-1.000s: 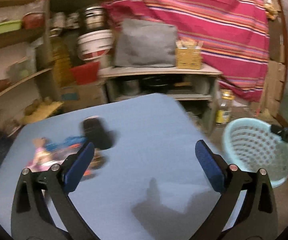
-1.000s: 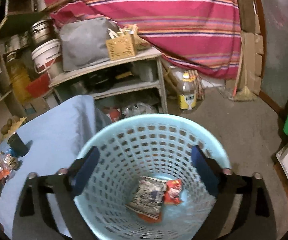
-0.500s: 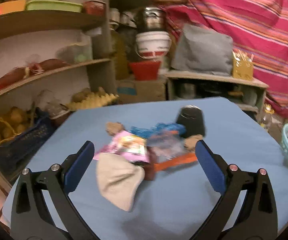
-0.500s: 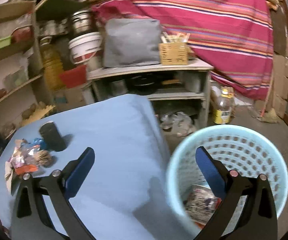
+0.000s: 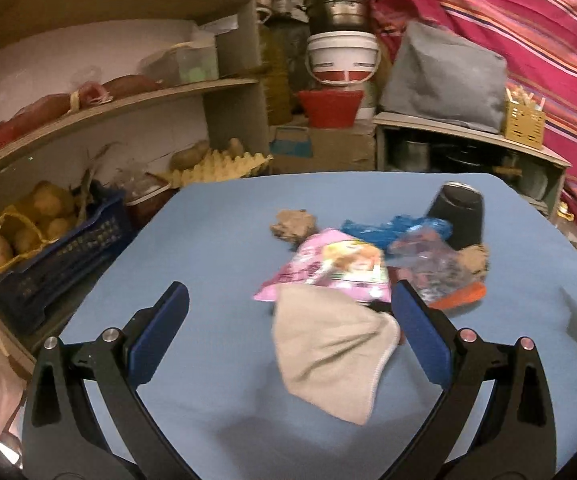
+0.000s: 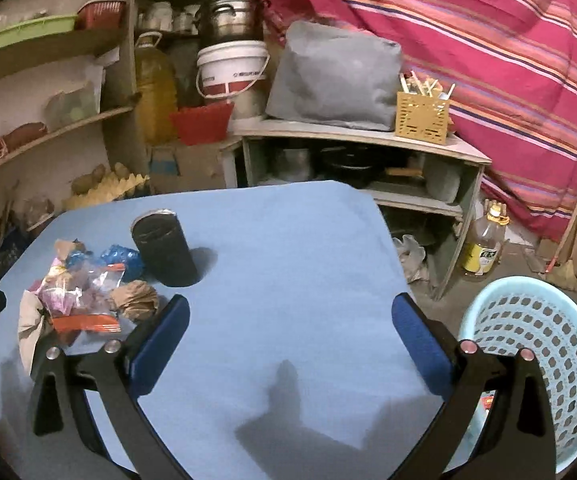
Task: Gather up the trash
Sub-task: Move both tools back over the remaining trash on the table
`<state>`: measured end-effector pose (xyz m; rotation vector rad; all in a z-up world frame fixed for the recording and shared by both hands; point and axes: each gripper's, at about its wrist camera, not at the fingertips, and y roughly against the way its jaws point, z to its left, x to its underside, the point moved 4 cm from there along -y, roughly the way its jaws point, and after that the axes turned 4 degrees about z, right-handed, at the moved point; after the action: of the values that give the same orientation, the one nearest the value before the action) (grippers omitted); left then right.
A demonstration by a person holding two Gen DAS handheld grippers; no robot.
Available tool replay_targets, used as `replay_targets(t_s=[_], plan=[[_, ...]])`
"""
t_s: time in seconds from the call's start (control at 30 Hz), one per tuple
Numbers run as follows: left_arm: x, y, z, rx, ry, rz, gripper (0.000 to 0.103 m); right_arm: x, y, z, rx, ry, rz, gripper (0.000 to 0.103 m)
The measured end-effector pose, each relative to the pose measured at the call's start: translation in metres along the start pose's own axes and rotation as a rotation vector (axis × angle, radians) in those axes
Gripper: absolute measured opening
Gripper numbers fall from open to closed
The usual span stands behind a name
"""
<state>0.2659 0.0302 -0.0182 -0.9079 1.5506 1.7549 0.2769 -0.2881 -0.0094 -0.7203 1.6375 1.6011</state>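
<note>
Left hand-held gripper (image 5: pixel 288 334) hangs spread over the beige cloth (image 5: pixel 330 354), trash pile (image 5: pixel 372 256) just behind it — closing here risks snagging cloth. Right hand-held gripper (image 6: pixel 288 336) spread, empty.

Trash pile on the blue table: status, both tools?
Left tool open, over the beige cloth at the trash pile. Right tool open, empty, above bare table. Basket right of table. Black cup stands against the pile.
</note>
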Motion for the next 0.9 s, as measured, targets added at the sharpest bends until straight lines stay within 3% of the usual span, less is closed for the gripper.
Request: replay_targets(t_s=[0.23, 0.5, 0.8, 0.9], plan=[[0.007, -0.021, 0.021, 0.033, 0.045, 0.105, 0.098, 0.002, -0.016, 0.029, 0.084, 0.068, 0.007, 0.099], [0.014, -0.043, 0.016, 0.12, 0.044, 0.182, 0.098, 0.003, -0.034, 0.053, -0.009, 0.072, 0.06, 0.099], [0.012, -0.058, -0.018, 0.112, -0.071, 0.214, 0.098, 0.004, -0.051, 0.079, -0.036, 0.093, 0.093, 0.099], [0.012, -0.061, -0.014, 0.146, -0.045, 0.237, 0.089, 0.005, -0.053, 0.083, -0.056, 0.087, 0.102, 0.099]])
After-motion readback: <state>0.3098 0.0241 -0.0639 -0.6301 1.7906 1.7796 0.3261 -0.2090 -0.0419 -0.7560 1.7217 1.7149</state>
